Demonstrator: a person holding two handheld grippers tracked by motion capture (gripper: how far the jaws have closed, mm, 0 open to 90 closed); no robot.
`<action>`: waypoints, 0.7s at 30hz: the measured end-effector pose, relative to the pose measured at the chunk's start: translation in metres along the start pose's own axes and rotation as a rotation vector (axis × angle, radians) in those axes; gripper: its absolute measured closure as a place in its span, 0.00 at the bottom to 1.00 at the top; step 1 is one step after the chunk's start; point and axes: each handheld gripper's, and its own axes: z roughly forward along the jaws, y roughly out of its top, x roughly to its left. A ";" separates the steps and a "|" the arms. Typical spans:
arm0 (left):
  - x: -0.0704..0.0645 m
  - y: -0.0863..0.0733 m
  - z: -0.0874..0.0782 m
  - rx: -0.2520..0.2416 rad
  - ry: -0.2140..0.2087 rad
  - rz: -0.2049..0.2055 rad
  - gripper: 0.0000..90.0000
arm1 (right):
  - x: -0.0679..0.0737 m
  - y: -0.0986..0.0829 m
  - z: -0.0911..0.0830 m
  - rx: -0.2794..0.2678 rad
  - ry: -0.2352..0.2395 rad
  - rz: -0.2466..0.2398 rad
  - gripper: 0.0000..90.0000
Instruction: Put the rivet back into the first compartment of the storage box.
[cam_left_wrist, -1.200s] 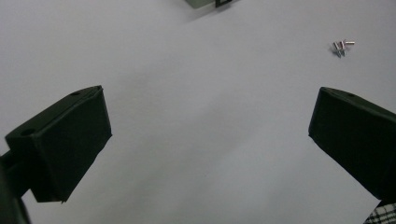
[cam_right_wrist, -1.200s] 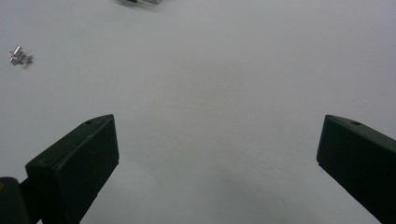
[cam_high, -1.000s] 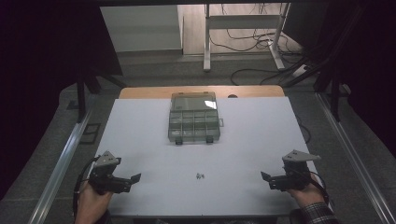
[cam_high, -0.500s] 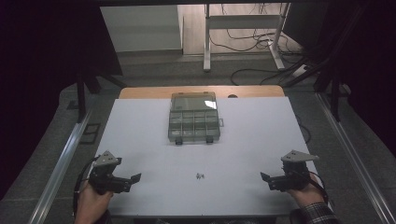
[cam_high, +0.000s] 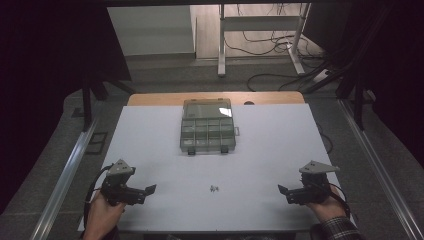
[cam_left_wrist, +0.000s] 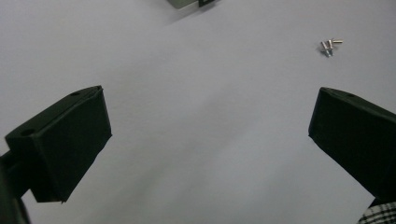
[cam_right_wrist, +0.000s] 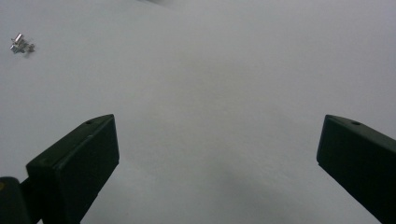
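Observation:
A clear plastic compartment box (cam_high: 207, 125) with a shut lid sits at the far middle of the white table (cam_high: 270, 150). A small cluster of metal screws (cam_high: 214, 188) lies near the front middle, also seen in the left gripper view (cam_left_wrist: 329, 45) and the right gripper view (cam_right_wrist: 21, 45). My left gripper (cam_high: 148, 192) rests at the front left, open, with nothing between its jaws (cam_left_wrist: 208, 140). At the front right my right gripper (cam_high: 283, 193) is open and holds nothing (cam_right_wrist: 219, 154). Both point inward toward the screws, well apart from them.
A corner of the box (cam_left_wrist: 187, 3) shows at the top of the left gripper view. A wooden strip (cam_high: 160, 99) edges the table's far side. Metal rails (cam_high: 65, 175) flank the table. A desk frame (cam_high: 260, 30) and cables (cam_high: 270, 75) stand on the floor beyond.

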 end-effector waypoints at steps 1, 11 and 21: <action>-0.001 0.002 0.001 0.007 -0.001 0.005 0.00 | 0.000 0.000 0.000 0.004 -0.002 -0.001 0.00; -0.005 0.016 0.014 0.033 -0.026 0.039 0.00 | 0.000 0.000 0.002 0.010 -0.008 -0.001 0.00; -0.015 0.030 0.031 0.100 -0.049 0.071 0.00 | -0.001 0.001 0.003 0.019 -0.013 0.009 0.00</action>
